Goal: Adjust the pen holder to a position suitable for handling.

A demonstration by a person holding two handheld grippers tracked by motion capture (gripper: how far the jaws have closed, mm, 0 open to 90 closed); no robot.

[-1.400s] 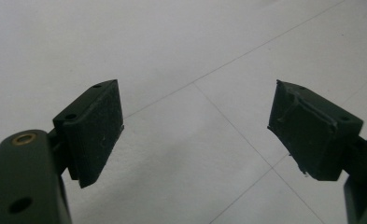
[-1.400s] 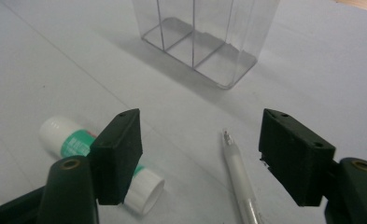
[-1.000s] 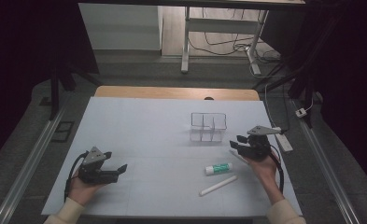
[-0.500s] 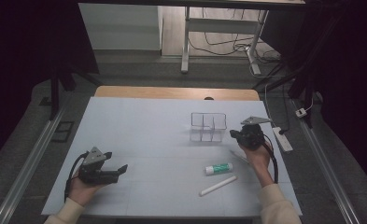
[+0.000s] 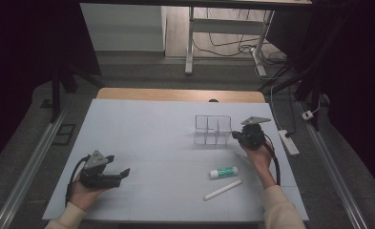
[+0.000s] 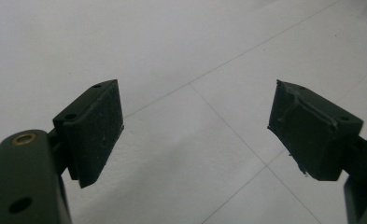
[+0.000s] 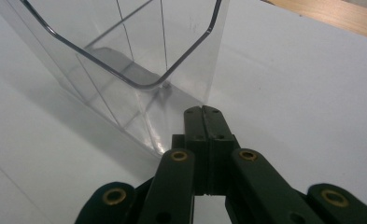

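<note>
clear plastic organizer (image 7: 125, 51) just ahead of right gripper (image 7: 203, 116), jaws pressed together, empty

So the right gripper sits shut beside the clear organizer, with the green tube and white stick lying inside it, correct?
Not quite. The right gripper is shut beside the clear organizer, but the green tube and white stick lie on the white table in front of it, as the high view shows.
</note>
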